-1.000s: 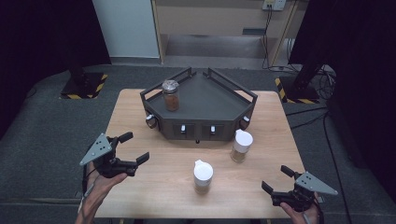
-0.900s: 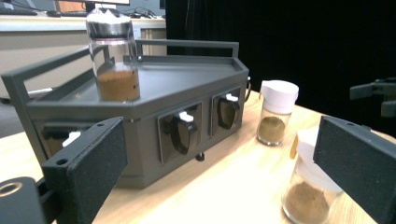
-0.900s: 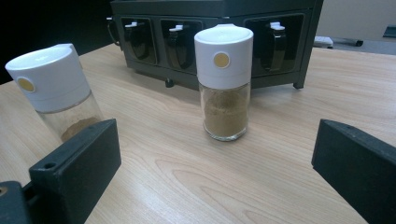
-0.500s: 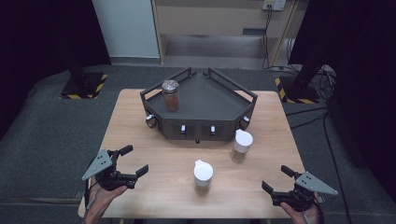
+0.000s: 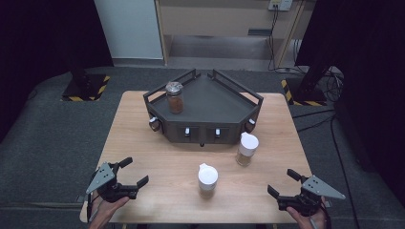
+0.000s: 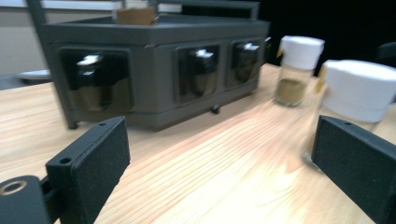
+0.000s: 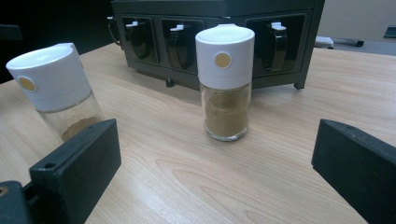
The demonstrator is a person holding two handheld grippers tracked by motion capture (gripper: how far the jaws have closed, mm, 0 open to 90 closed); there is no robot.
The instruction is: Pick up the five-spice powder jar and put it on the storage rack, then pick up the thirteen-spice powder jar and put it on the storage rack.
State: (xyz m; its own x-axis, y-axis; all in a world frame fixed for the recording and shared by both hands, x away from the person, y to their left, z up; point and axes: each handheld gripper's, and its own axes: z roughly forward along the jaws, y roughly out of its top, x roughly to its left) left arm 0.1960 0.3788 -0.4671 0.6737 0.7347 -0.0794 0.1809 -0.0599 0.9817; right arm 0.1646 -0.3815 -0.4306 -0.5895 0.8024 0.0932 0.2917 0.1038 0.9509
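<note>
Wooden table [image 5: 157, 157]: dark rack [image 5: 210, 102] at far edge carrying one brown jar [image 5: 175, 97]; two white-capped jars [image 5: 207, 180] [image 5: 247, 149] mid-table, apparently awaiting racking; left gripper [image 5: 128, 173] and right gripper [image 5: 282, 183], both spread and empty, at near corners.

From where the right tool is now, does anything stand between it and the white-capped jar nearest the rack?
Nothing visible does. Bare table lies between the open right tool and that jar; the other white-capped jar stands off to the side.
</note>
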